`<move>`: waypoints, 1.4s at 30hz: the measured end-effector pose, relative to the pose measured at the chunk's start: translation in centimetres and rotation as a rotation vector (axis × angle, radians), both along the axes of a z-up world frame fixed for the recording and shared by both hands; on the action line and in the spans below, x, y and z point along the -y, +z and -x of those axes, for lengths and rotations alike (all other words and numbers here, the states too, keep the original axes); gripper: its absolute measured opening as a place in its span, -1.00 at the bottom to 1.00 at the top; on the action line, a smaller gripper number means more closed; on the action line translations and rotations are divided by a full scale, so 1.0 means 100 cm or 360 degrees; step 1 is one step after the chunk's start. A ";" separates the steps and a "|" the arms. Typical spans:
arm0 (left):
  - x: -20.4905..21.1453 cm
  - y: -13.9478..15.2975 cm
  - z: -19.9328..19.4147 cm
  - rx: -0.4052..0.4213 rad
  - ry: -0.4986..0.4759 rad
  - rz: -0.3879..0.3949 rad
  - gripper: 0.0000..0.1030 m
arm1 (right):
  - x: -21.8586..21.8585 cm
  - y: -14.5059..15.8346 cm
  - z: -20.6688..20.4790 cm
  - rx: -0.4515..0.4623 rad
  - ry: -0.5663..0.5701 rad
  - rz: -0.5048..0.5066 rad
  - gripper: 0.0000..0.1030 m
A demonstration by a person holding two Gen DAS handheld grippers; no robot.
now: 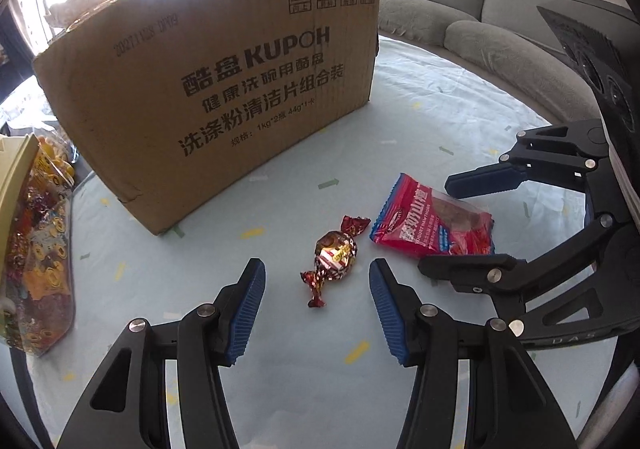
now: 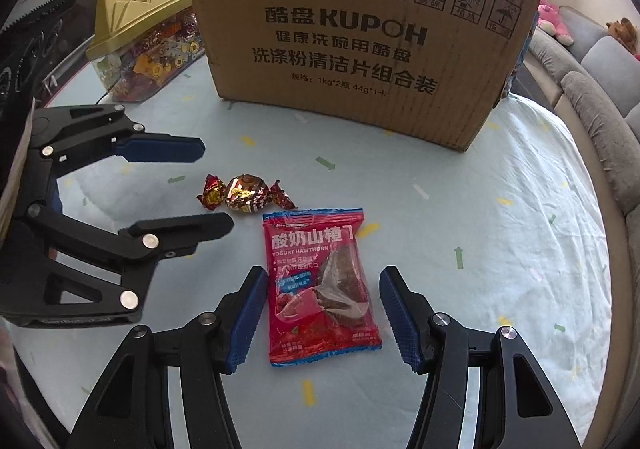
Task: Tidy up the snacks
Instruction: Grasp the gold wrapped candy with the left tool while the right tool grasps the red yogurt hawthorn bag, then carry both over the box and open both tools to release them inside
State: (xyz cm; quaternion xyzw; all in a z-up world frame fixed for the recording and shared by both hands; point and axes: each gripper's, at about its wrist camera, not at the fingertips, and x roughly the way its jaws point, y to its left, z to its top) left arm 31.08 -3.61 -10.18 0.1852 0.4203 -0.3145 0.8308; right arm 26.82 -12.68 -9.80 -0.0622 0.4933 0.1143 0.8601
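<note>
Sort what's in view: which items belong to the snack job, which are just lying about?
Job:
candy
hawthorn packet
box
candy jar
left gripper, open
right gripper, open

Lying about:
sofa
plush toys
tablecloth

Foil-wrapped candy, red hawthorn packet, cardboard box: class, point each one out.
Foil-wrapped candy [image 1: 335,255], left wrist view, round middle.
Red hawthorn packet [image 2: 320,285], right wrist view, packet front.
Cardboard box [image 2: 360,49], right wrist view, printed side.

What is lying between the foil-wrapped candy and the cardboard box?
Nothing. Between the foil-wrapped candy and the cardboard box lies only bare tablecloth; the right wrist view shows it.
</note>
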 end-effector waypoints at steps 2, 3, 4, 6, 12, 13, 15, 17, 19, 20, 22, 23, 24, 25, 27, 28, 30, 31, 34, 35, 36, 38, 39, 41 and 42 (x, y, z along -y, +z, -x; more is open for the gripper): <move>0.002 -0.002 -0.004 -0.0014 0.0013 0.0015 0.03 | 0.002 -0.002 -0.002 -0.0007 -0.0008 -0.0010 0.15; 0.003 -0.003 -0.006 -0.0023 0.0020 0.0022 0.02 | 0.003 -0.002 -0.003 -0.0011 -0.0014 -0.0019 0.15; 0.004 -0.004 -0.007 -0.0031 0.0028 0.0027 0.00 | 0.005 -0.003 -0.004 -0.0014 -0.0024 -0.0030 0.15; 0.005 -0.006 -0.011 -0.0049 0.0042 0.0039 -0.05 | 0.007 -0.003 -0.006 -0.0010 -0.0044 -0.0045 0.14; 0.009 -0.009 -0.017 -0.0108 0.0071 0.0087 -0.32 | 0.014 -0.003 -0.009 0.0001 -0.0075 -0.0082 -0.07; 0.009 -0.008 -0.017 -0.0115 0.0075 0.0096 -0.44 | 0.015 -0.003 -0.009 0.0001 -0.0079 -0.0088 -0.09; 0.011 -0.008 -0.018 -0.0136 0.0083 0.0112 -0.50 | 0.017 -0.002 -0.009 0.0005 -0.0083 -0.0101 -0.14; 0.012 -0.008 -0.018 -0.0137 0.0109 0.0102 -0.55 | 0.018 -0.002 -0.009 0.0007 -0.0090 -0.0121 -0.16; 0.014 -0.007 -0.017 -0.0145 0.0147 0.0091 -0.56 | 0.021 -0.002 -0.009 0.0007 -0.0100 -0.0144 -0.17; 0.015 -0.007 -0.017 -0.0154 0.0174 0.0090 -0.56 | 0.022 -0.002 -0.009 0.0007 -0.0107 -0.0157 -0.17; 0.015 -0.005 -0.015 -0.0162 0.0221 0.0103 -0.56 | 0.025 -0.001 -0.008 0.0006 -0.0117 -0.0183 -0.17; 0.015 -0.004 -0.015 -0.0157 0.0258 0.0088 -0.56 | 0.026 -0.001 -0.007 0.0006 -0.0123 -0.0192 -0.18; 0.014 -0.002 -0.013 -0.0155 0.0300 0.0077 -0.56 | 0.027 -0.001 -0.007 0.0007 -0.0128 -0.0203 -0.17; 0.012 -0.001 -0.013 -0.0164 0.0344 0.0083 -0.56 | 0.029 0.000 -0.007 0.0009 -0.0129 -0.0214 -0.17; 0.008 0.003 -0.010 -0.0178 0.0412 0.0099 -0.56 | 0.032 0.001 -0.006 0.0020 -0.0139 -0.0235 -0.17; 0.006 0.006 -0.008 -0.0177 0.0448 0.0112 -0.56 | 0.033 0.003 -0.005 0.0032 -0.0142 -0.0249 -0.17; 0.002 0.011 -0.005 -0.0167 0.0514 0.0124 -0.56 | 0.036 0.009 -0.003 0.0056 -0.0149 -0.0263 -0.17; 0.001 0.015 -0.003 -0.0151 0.0552 0.0117 -0.56 | 0.038 0.013 -0.001 0.0073 -0.0150 -0.0270 -0.17; -0.003 0.028 0.005 -0.0092 0.0625 0.0127 -0.56 | 0.041 0.025 0.003 0.0128 -0.0156 -0.0287 -0.18; -0.005 0.033 0.007 -0.0072 0.0639 0.0138 -0.56 | 0.042 0.029 0.005 0.0148 -0.0158 -0.0293 -0.17; -0.005 0.038 0.009 -0.0048 0.0655 0.0147 -0.56 | 0.043 0.032 0.006 0.0167 -0.0160 -0.0299 -0.17; -0.008 0.049 0.014 0.0011 0.0685 0.0153 -0.56 | 0.046 0.042 0.008 0.0211 -0.0164 -0.0312 -0.17; -0.009 0.054 0.017 0.0034 0.0692 0.0160 -0.56 | 0.047 0.046 0.009 0.0231 -0.0166 -0.0320 -0.17; -0.011 0.063 0.021 0.0071 0.0704 0.0178 -0.56 | 0.049 0.056 0.012 0.0276 -0.0173 -0.0333 -0.17; -0.013 0.068 0.024 0.0093 0.0709 0.0184 -0.56 | 0.050 0.061 0.013 0.0295 -0.0175 -0.0337 -0.17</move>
